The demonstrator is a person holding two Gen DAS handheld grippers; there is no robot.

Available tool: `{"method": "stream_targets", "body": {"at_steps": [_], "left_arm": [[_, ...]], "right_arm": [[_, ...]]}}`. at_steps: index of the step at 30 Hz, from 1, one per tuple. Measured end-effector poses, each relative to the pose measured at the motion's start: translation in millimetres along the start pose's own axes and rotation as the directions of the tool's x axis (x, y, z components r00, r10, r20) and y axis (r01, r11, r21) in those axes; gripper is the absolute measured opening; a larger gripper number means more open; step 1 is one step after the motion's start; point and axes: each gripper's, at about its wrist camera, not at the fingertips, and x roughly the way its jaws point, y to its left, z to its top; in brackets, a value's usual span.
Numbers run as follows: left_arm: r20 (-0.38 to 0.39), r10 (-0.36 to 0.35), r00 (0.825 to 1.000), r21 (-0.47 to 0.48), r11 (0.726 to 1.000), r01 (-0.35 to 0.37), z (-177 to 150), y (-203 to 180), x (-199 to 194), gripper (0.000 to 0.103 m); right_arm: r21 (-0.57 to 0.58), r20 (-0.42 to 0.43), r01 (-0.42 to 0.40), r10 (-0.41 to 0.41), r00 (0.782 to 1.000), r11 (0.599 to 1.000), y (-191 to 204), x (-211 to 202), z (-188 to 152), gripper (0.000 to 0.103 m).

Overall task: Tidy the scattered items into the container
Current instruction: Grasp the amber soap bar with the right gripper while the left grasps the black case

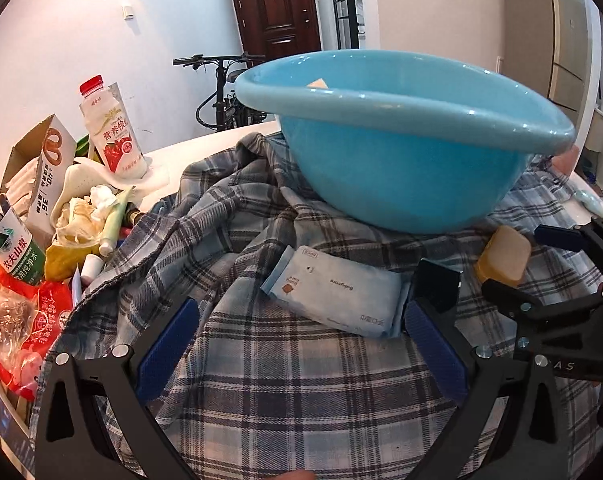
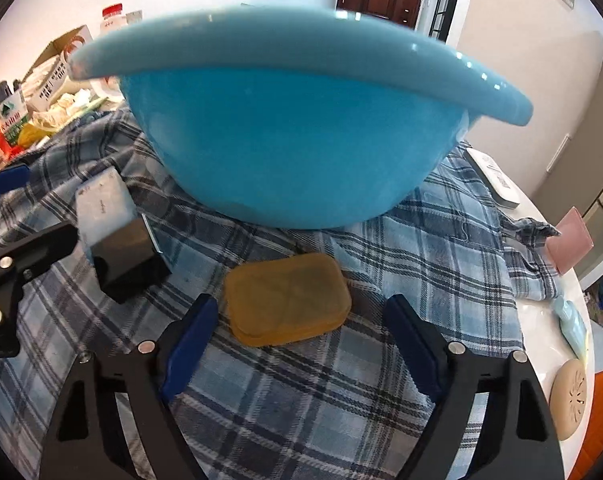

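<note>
A blue plastic basin (image 1: pixel 401 144) stands on a plaid shirt (image 1: pixel 285 380); it also fills the right wrist view (image 2: pixel 293 136). A pale blue wipes pack (image 1: pixel 337 296) lies just ahead of my open, empty left gripper (image 1: pixel 301 320). A small black box (image 1: pixel 437 284) sits beside the pack, also seen in the right wrist view (image 2: pixel 125 264). An amber soap bar (image 2: pixel 287 298) lies just in front of my open, empty right gripper (image 2: pixel 297 328). The soap (image 1: pixel 501 256) and right gripper (image 1: pixel 541 272) also show in the left wrist view.
A pile of clutter sits at the left: a milk bottle (image 1: pixel 111 128), a green-label water bottle (image 1: pixel 15 248), a cardboard box (image 1: pixel 41 168), red wrappers (image 1: pixel 25 320). At the right are a pink pad (image 2: pixel 569 240), a white remote (image 2: pixel 497 180), a beige round disc (image 2: pixel 569 400) and the table edge.
</note>
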Motion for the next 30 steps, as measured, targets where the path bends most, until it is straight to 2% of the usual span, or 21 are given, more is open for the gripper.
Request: {"method": "stream_targets", "body": {"at_steps": [3,6,8,9,10,17,25,30], "left_arm": [[-0.007,-0.006,1.0,-0.012,1.0,0.006,0.0,1.7,1.9,0.103],[-0.021,-0.043,0.999,-0.038,0.998,0.042,0.0,5.6,3.8,0.103],[-0.028,-0.073,0.997,-0.062,0.996,0.071,-0.1,8.2,5.0,0.103],[-0.029,-0.082,0.996,-0.071,0.994,0.08,0.1,9.2,5.3,0.103],[-0.028,-0.084,0.996,-0.075,0.994,0.082,0.3,9.7,5.3,0.103],[-0.029,-0.099,0.995,-0.063,0.993,0.097,-1.1,5.4,6.0,0.103],[-0.019,-0.139,0.99,-0.048,0.989,0.138,-2.2,1.8,6.8,0.103],[-0.029,-0.184,0.982,-0.075,0.98,0.182,-3.2,4.6,13.5,0.102]], "right_arm": [[-0.007,0.007,0.003,-0.003,1.0,1.0,1.6,0.7,0.3,0.087],[-0.013,0.015,0.003,-0.003,1.0,1.0,3.0,1.8,0.6,0.085],[-0.002,0.017,-0.02,0.02,1.0,1.0,2.3,1.3,0.1,0.078],[0.009,0.017,-0.029,0.029,0.999,1.0,1.1,1.1,0.4,0.07],[0.015,0.016,-0.035,0.035,0.999,0.999,0.4,1.0,0.6,0.068],[0.017,0.027,-0.029,0.029,0.999,0.999,1.7,0.0,-0.8,0.067],[0.036,0.086,-0.04,0.037,0.996,0.999,-0.2,-21.4,-1.9,0.067],[0.056,0.132,-0.039,0.031,0.991,0.998,-6.7,-37.6,-2.4,0.066]]}}
